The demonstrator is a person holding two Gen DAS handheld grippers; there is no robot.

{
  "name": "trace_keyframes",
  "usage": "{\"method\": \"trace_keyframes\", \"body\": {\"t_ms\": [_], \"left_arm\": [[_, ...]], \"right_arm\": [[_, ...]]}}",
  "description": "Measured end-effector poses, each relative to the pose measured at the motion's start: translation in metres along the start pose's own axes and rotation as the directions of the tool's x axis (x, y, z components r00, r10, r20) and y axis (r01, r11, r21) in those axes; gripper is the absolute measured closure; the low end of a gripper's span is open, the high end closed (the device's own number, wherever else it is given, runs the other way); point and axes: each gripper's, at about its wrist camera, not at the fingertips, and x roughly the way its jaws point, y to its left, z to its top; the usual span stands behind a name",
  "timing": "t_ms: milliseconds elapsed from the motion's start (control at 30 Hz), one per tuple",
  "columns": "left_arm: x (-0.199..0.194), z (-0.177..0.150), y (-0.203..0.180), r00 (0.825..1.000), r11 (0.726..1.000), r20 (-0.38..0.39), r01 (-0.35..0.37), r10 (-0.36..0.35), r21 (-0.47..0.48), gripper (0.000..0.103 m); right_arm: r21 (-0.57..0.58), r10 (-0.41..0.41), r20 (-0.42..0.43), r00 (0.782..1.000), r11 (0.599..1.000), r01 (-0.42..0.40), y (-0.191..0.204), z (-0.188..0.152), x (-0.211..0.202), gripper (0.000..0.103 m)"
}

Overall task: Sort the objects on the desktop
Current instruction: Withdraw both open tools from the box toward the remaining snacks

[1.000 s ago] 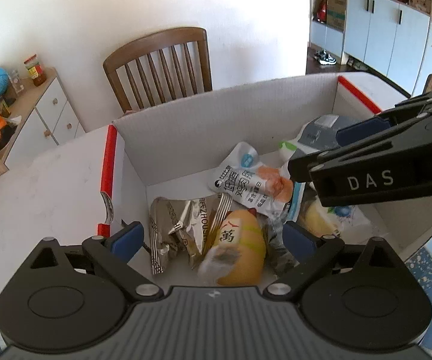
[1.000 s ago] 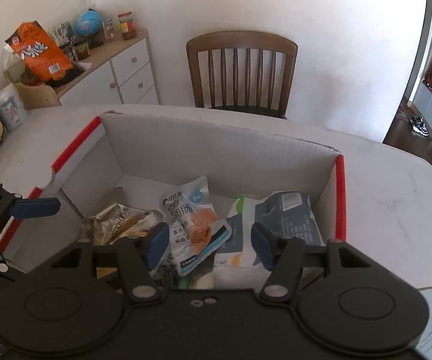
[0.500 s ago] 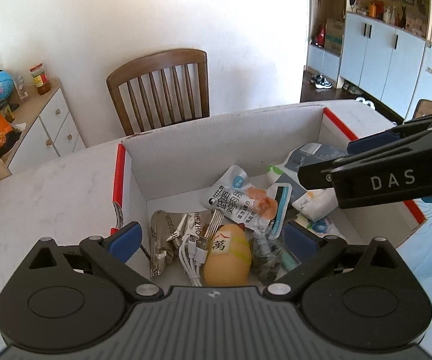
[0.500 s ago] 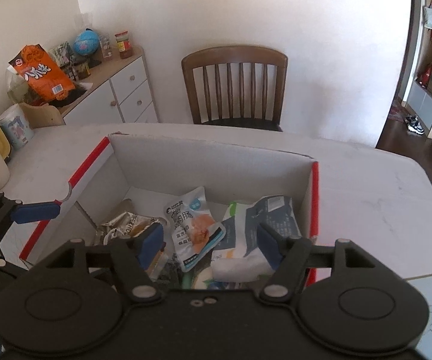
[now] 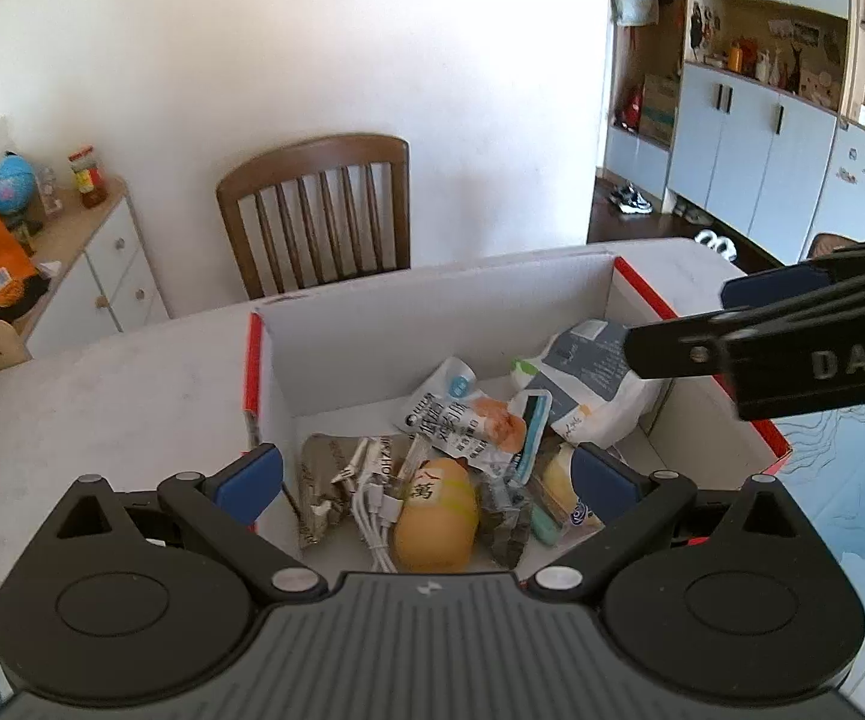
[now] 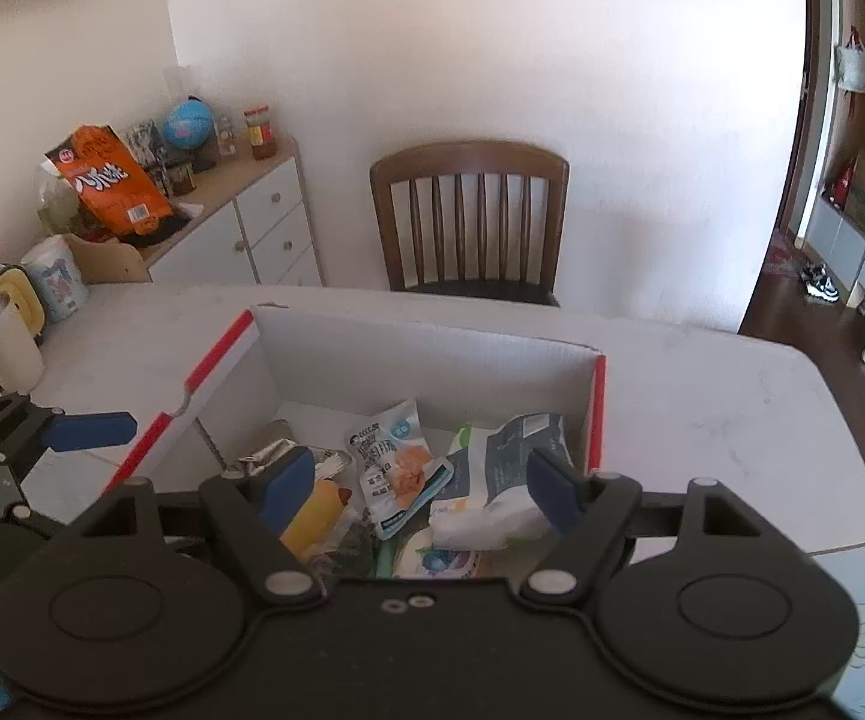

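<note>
Cardboard box point(image 5: 432, 306) — matt white inner walls, glossy red tape along the rim edges. Snack pouches point(image 5: 468, 414) — glossy printed plastic; the crumpled one point(image 5: 327, 480) looks like metallic foil. Cable point(image 5: 375, 510) — smooth white plastic. Yellow egg-shaped item point(image 5: 435, 531) — smooth, possibly plastic. Table point(image 6: 702, 408) — pale, matt, faintly marbled. Chair point(image 6: 471, 216) — dark varnished wood. Both grippers point(image 5: 426, 474) point(image 6: 420, 483) — matt black plastic, blue pads point(image 5: 249, 477).

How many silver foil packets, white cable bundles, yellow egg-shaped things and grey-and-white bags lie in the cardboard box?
Silver foil packet: 1
White cable bundle: 1
Yellow egg-shaped thing: 1
Grey-and-white bag: 1
Total: 4
</note>
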Motion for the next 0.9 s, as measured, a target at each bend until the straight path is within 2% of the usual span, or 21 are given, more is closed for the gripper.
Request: {"method": "trace_keyframes", "body": {"t_ms": [900], "left_arm": [[-0.06,-0.042,0.006,0.999,0.999,0.027,0.029,-0.028,-0.029,0.0]], "right_arm": [[0.023,-0.042,0.072,0.997,0.999,0.041,0.005,-0.059,-0.076,0.025]]}}
